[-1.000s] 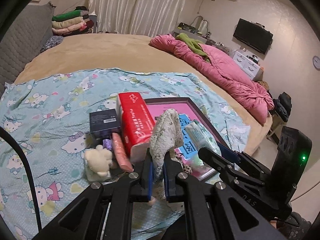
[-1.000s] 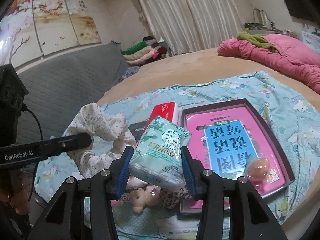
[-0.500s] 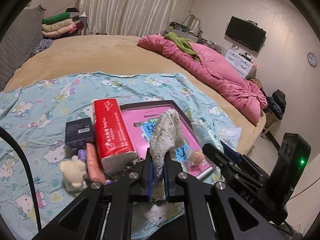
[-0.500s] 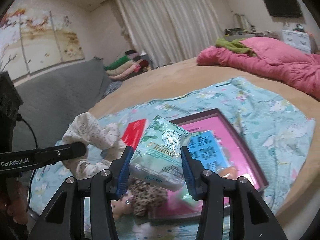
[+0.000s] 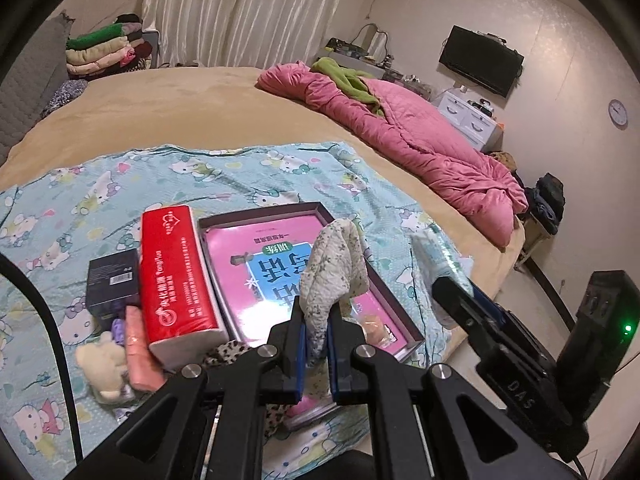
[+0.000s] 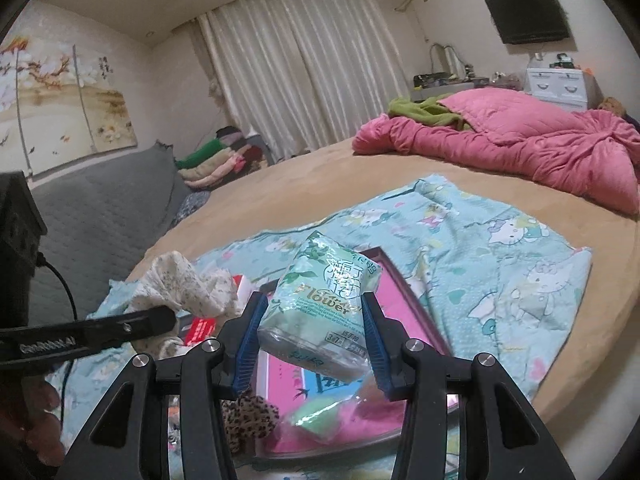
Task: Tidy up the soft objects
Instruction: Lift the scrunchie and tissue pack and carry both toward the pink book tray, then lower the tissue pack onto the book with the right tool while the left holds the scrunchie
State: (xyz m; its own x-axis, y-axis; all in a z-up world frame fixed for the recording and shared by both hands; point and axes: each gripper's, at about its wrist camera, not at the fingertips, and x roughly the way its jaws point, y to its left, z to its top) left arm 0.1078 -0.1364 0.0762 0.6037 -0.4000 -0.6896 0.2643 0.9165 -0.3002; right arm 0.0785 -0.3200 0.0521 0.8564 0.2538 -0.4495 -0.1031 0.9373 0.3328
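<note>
Left gripper was clenched on a floral cloth, jaws pinched tight, cloth bunched up above the tips. Right gripper was grasping a tissue pack between its blue pads, pack tilted and held clear of the bed.

Biggest first, relative to the grippers:
- bed ran ahead of both, tan cover
- pink quilt lay far ahead and right of the left gripper, well apart
- cartoon sheet was spread under both grippers
- tray sat just ahead of the left gripper and below the right one, with a pink book lying in it
- red tissue box lay left of the left gripper, touching the tray's left edge
- black box lay left of the red box, just beside it
- plush toy lay low left of the left gripper, near the black box
- leopard fabric lay below the right gripper's left finger
</note>
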